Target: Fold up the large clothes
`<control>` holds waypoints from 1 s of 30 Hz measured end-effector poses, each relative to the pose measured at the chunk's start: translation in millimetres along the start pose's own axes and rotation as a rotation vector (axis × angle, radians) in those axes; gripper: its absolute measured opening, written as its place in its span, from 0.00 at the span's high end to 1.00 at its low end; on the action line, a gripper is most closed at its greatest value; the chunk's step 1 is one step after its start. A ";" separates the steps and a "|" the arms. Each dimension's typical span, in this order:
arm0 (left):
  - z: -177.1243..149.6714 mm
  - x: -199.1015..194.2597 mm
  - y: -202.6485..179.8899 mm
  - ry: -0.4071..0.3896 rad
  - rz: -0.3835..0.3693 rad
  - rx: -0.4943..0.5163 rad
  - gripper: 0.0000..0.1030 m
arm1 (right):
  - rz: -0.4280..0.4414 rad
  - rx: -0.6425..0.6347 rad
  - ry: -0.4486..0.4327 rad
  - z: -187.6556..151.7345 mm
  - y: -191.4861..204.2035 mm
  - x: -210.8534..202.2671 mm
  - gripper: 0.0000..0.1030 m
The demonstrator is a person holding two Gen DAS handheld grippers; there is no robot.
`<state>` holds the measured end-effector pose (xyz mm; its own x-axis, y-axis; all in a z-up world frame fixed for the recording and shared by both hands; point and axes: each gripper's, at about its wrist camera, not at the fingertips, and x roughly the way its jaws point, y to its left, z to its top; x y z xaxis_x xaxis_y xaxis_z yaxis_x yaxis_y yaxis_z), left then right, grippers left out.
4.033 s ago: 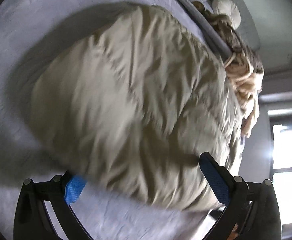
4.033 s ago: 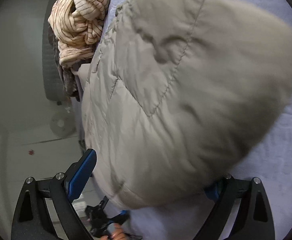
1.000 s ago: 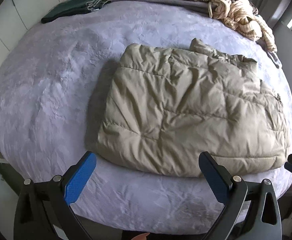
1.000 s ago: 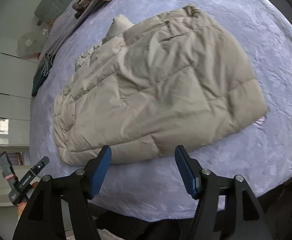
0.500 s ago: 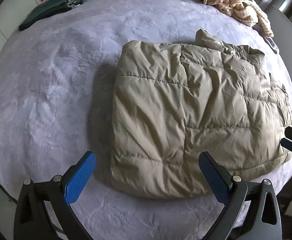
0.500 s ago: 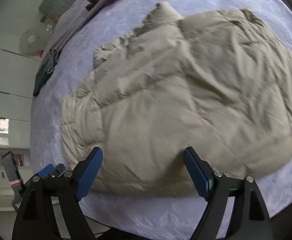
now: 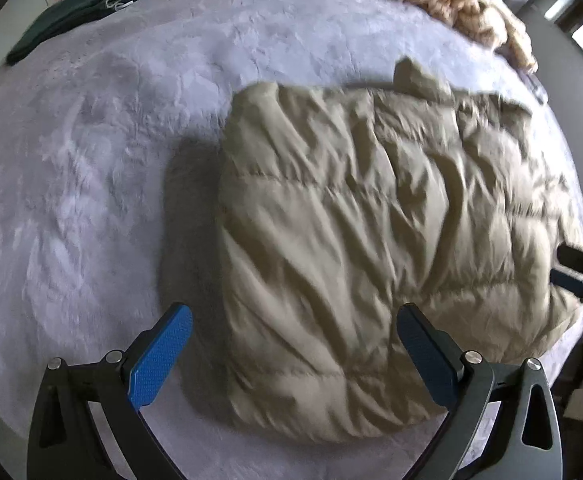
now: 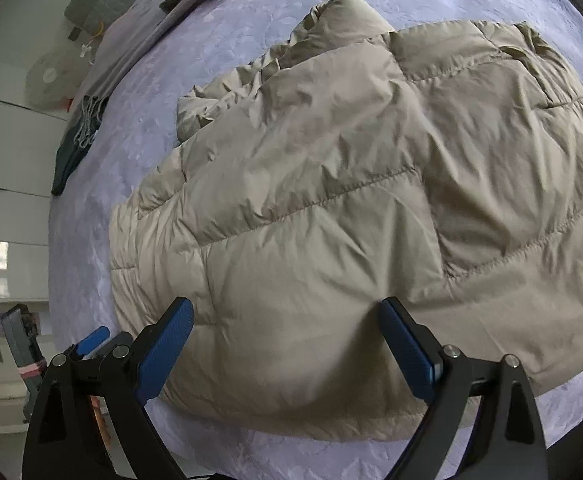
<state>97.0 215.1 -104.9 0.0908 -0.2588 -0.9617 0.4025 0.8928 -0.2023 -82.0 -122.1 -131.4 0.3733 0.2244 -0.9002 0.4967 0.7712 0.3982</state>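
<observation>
Spread across a pale lilac bedcover (image 7: 91, 168): beige puffer jacket (image 7: 371, 232), folded into a rough rectangle, quilted side up; at far left, left gripper (image 7: 291, 356) poised wide apart over the jacket's near-left corner, grasping nothing; farther right, right gripper (image 8: 285, 346) likewise released, blue pads spread over the near edge, pressing on no fabric; advisable for the next fold: pinching both near corners through every layer together, lifting evenly, keeping the puffy edges aligned to prevent slipping.
</observation>
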 end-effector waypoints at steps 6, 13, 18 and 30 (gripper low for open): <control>19.4 26.1 63.0 0.074 -0.217 -0.113 0.01 | -0.008 0.000 0.007 -0.1 4.5 8.4 0.08; 23.4 76.2 58.4 0.209 -0.448 -0.065 0.01 | -0.001 0.016 0.007 1.0 0.2 11.1 0.08; 39.8 102.3 20.3 0.228 -0.470 0.044 0.01 | -0.024 0.007 0.010 1.4 2.4 15.1 0.08; 50.0 81.8 -6.1 0.208 -0.571 0.100 0.75 | -0.016 0.005 0.031 1.6 12.3 11.9 0.08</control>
<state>147.5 170.0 -173.1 -0.3402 -0.5994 -0.7245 0.4196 0.5928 -0.6874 -70.2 -110.9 -136.9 0.3410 0.2302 -0.9115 0.5065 0.7718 0.3844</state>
